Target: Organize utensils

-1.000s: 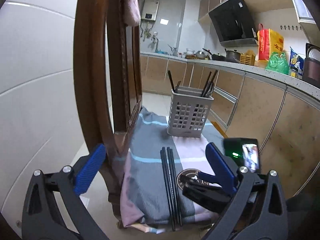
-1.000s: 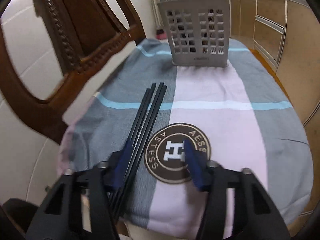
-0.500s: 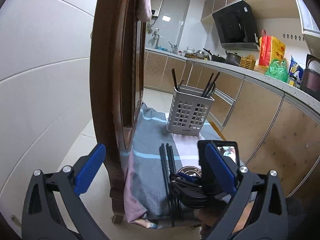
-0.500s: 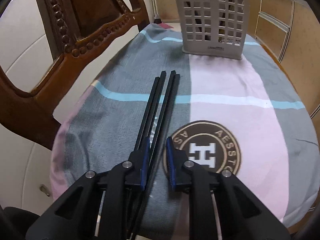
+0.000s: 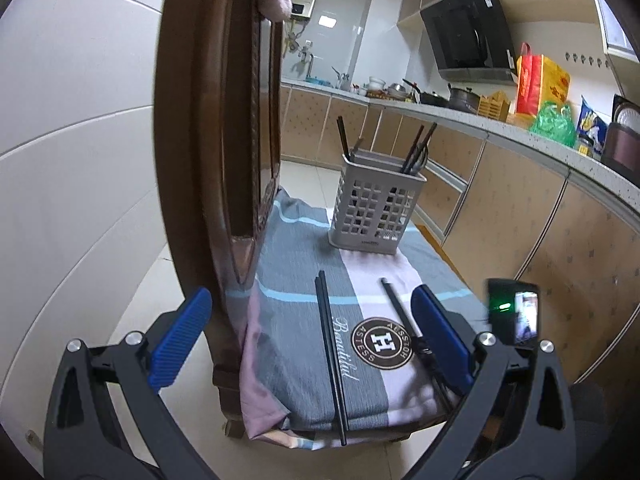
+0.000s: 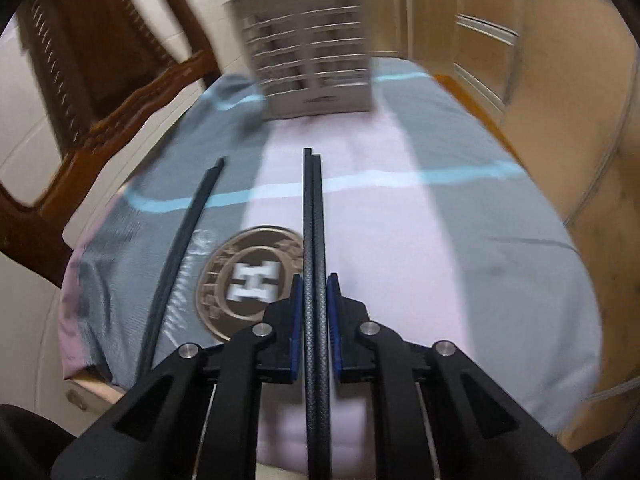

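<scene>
The right gripper [image 6: 313, 308], its jaws having just been closing, pinches a pair of black chopsticks [image 6: 313, 216] between its blue pads [image 6: 297, 312], the sticks running straight ahead over the pink band of a striped cloth [image 6: 440, 240]. A second pair of black chopsticks [image 6: 180, 248] lies flat on the grey band to the left, beside a round brown logo [image 6: 248, 280]. Beyond them a grey slotted utensil basket [image 6: 312, 64] stands at the cloth's far end, blurred here; it appears to hold more dark utensils already. The left gripper [image 5: 308, 336] hangs back with its jaws spread wide and nothing between them, looking past a carved wooden chair back [image 5: 224, 128] toward a kitchen counter [image 5: 520, 136].
</scene>
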The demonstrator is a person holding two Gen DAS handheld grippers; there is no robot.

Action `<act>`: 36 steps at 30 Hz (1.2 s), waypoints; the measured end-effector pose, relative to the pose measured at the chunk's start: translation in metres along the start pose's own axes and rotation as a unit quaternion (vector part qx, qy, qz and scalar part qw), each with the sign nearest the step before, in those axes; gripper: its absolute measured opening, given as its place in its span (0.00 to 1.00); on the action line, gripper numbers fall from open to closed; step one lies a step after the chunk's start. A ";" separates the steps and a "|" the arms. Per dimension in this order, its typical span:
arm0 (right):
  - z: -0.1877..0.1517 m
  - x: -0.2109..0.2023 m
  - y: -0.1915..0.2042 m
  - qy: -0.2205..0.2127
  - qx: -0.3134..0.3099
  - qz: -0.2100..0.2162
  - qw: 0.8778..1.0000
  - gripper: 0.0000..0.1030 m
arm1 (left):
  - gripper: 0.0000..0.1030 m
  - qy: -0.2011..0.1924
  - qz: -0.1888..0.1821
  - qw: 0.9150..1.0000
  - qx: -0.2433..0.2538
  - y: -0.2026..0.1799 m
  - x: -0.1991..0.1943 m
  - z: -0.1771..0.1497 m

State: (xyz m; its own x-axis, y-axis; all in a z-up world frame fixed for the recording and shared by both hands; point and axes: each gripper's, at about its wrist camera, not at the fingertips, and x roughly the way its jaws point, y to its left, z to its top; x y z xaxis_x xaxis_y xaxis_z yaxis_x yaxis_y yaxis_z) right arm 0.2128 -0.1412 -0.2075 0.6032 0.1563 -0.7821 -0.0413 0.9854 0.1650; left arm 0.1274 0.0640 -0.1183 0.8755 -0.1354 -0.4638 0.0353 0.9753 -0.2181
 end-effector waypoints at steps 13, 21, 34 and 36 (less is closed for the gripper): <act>0.011 -0.012 -0.013 -0.007 -0.011 0.052 0.999 0.20 | 0.96 0.016 0.012 1.000 0.006 -0.007 0.013 -0.002; 0.005 0.001 -0.008 0.002 -0.039 0.003 0.999 0.20 | 0.96 0.023 0.013 1.000 0.012 -0.008 0.014 -0.004; 0.002 0.020 0.039 0.011 -0.102 -0.053 0.993 0.29 | 0.96 0.031 0.007 0.999 0.009 -0.007 0.015 -0.004; 0.001 0.022 0.047 0.008 -0.106 -0.051 0.993 0.29 | 0.96 0.031 0.007 0.999 0.008 -0.007 0.015 -0.005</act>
State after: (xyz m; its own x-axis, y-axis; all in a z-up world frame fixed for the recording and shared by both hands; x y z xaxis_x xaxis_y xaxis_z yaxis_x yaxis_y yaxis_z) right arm 0.2248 -0.0916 -0.2165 0.5998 0.0538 -0.7984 -0.1488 0.9878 -0.0452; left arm 0.1380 0.0547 -0.1277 0.8441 -0.1320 -0.5196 0.0316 0.9798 -0.1975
